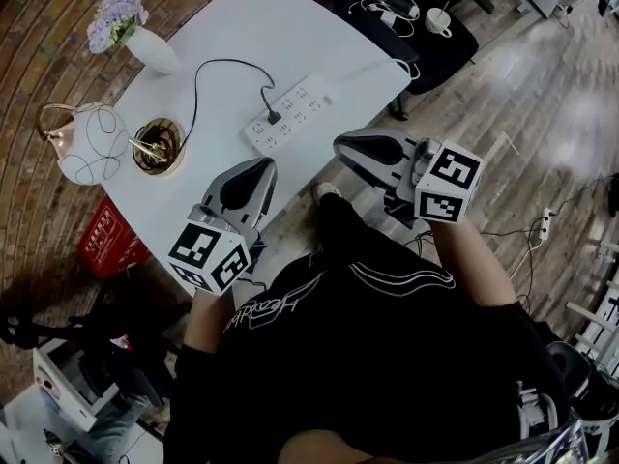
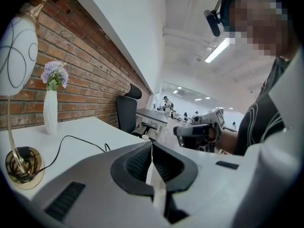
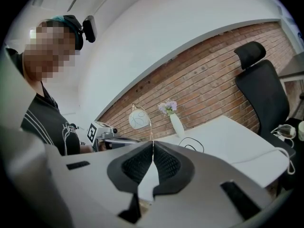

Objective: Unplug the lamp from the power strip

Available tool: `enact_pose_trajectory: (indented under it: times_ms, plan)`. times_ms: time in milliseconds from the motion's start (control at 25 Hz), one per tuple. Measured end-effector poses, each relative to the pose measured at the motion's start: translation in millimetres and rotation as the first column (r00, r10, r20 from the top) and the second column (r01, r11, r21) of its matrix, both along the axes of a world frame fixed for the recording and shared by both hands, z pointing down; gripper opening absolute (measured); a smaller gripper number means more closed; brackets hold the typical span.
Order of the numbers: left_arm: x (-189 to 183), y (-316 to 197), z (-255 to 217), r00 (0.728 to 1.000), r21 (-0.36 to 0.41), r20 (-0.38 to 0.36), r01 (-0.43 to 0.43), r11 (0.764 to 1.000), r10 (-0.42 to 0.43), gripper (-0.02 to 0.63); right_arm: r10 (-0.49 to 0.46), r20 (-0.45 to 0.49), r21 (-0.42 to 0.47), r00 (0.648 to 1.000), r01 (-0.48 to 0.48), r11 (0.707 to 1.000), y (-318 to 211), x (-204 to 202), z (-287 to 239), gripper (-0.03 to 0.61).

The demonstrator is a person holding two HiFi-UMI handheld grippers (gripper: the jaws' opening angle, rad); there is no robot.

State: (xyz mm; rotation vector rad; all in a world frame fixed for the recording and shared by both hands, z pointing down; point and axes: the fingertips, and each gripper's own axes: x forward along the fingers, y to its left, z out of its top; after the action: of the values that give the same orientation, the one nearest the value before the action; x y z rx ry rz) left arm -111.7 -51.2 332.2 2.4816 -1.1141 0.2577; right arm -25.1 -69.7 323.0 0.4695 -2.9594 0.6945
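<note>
A white power strip (image 1: pixel 290 114) lies on the white table (image 1: pixel 251 27), near its front edge. A black plug (image 1: pixel 274 117) sits in it. Its black cord (image 1: pixel 198 90) loops back to the lamp's gold base (image 1: pixel 160 146) under a white globe shade (image 1: pixel 92 143). My left gripper (image 1: pixel 266 167) hovers over the table's front edge, just short of the strip, shut and empty. My right gripper (image 1: pixel 343 145) hangs off the table's edge right of the strip, also shut and empty. In the gripper views both pairs of jaws (image 2: pixel 152 144) (image 3: pixel 153 144) meet with nothing between them.
A white vase of purple flowers (image 1: pixel 145 42) stands at the table's far left corner. A black office chair (image 1: pixel 416 17) with cables and a cup on its seat stands beyond the table. A red box (image 1: pixel 111 240) sits on the floor at the left.
</note>
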Motion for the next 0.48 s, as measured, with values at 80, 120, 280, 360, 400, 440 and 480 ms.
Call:
enact_pose_trajectory:
  times_ms: [80,120,280,360,400,440,480]
  plan:
    - [-1,-11,10,1.000,-0.025,0.001,0.006,1.000,-0.006,0.003,-0.002,-0.019,-0.021,1.000,0.002,1.000,-16,0,13,-0.003]
    - [-2,-18,14,1.000,-0.035,0.005,0.009,0.999,-0.009,0.003,-0.003,-0.032,-0.027,0.999,0.002,1.000,-25,0,20,-0.003]
    - [-6,-43,37,0.999,-0.075,0.035,0.030,0.997,-0.028,0.003,-0.011,-0.087,-0.054,0.996,0.006,0.999,-58,-3,48,-0.003]
    - [-8,-51,50,0.998,-0.093,0.051,0.034,0.995,-0.029,0.003,-0.023,-0.116,-0.087,0.993,0.013,0.996,-71,-6,64,-0.003]
    - [-10,-55,57,0.998,-0.099,0.057,0.033,0.995,-0.028,0.003,-0.028,-0.130,-0.100,0.991,0.015,0.995,-77,-7,72,-0.003]
    - [-11,-59,64,0.998,-0.104,0.063,0.031,0.994,-0.025,0.003,-0.033,-0.147,-0.106,0.989,0.018,0.994,-83,-8,79,-0.003]
    - [-12,-62,71,0.997,-0.110,0.071,0.028,0.994,-0.020,0.004,-0.039,-0.170,-0.105,0.985,0.021,0.994,-89,-10,86,-0.003]
